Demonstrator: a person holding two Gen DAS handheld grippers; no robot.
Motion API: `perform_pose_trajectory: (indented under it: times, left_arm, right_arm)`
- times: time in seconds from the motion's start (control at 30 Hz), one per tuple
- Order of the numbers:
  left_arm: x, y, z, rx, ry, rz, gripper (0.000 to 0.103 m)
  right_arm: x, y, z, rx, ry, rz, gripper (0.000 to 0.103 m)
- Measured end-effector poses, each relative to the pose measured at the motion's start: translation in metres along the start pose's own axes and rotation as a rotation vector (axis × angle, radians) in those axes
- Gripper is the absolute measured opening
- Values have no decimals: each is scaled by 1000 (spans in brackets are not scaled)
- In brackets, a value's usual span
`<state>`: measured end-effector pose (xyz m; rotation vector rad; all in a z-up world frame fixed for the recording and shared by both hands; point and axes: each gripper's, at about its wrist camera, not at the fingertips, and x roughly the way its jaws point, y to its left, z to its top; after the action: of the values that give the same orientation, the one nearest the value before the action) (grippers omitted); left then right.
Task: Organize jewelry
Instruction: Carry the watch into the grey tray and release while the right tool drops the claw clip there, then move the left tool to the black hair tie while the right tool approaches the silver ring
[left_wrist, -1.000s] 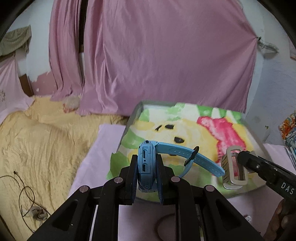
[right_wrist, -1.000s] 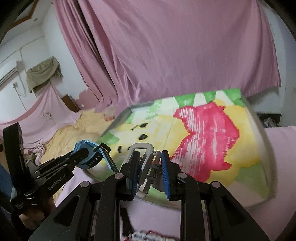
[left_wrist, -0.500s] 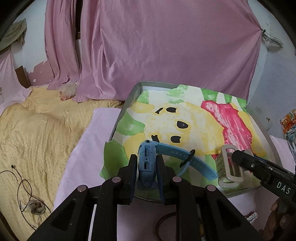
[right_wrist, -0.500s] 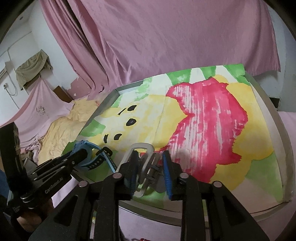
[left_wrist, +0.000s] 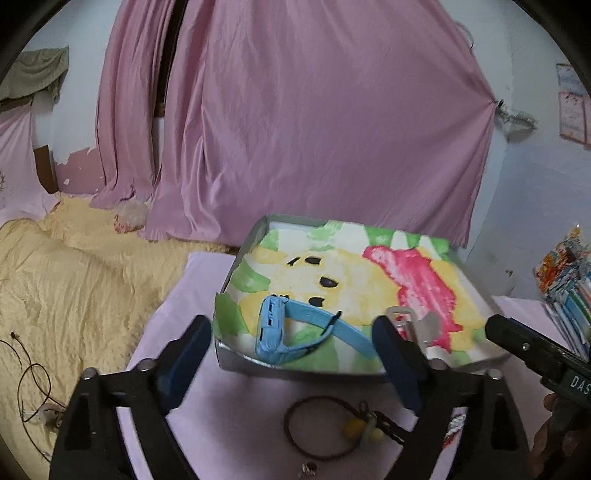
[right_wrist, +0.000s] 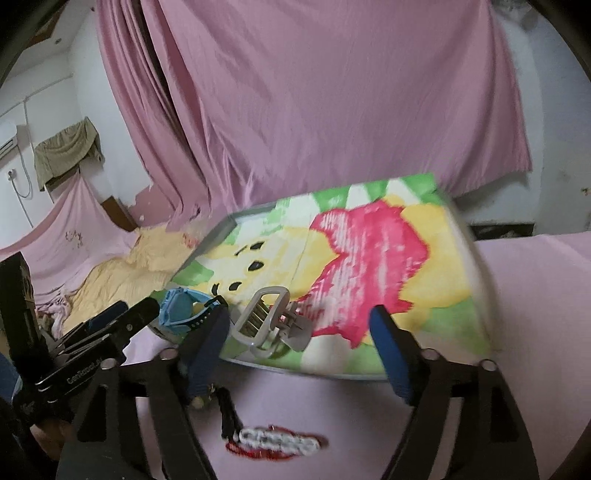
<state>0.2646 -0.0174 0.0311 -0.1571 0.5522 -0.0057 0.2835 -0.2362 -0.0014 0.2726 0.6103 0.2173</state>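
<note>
A blue watch lies at the near left edge of a tray lined with a colourful cartoon picture; it also shows in the right wrist view. A silver metal watch lies in the tray to its right, also in the left wrist view. My left gripper is open and empty just in front of the blue watch. My right gripper is open and empty in front of the silver watch.
On the pink cloth before the tray lie a brown cord bracelet with yellow beads and a red and white beaded bracelet. A yellow blanket lies to the left. Pink curtains hang behind.
Both grippers have opened and let go: the blue watch and the silver watch now lie in the tray. Both grippers have drawn back a little towards me.
</note>
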Motion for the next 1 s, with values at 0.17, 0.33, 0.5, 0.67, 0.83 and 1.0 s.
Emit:
perform_pose_trajectory:
  times: [0.17, 0.33, 0.5, 0.67, 0.83, 1.0]
  left_arm:
    - [-29, -1, -14, -18, -79, -55, 101]
    - [-51, -4, -28, -33, -145, -98, 103]
    - [-69, -9, -39, -25, -186, -105, 103]
    - [-82, -13, -52, 1, -201, -115, 103]
    - [-91, -14, -67, 14, -202, -128, 103]
    - [-90, -14, -81, 25, -163, -119, 103]
  right_arm:
    - [-40, -1, -12, -23, -92, -41, 94]
    - [-77, -2, -27, -39, -181, -70, 94]
    - [-105, -2, -44, -74, -263, -103, 97]
    - [-122, -2, -63, -112, -297, -127, 97]
    - [-134, -3, -82, -142, -320, -151, 97]
    - [-129, -5, -94, -167, -280, -172, 97]
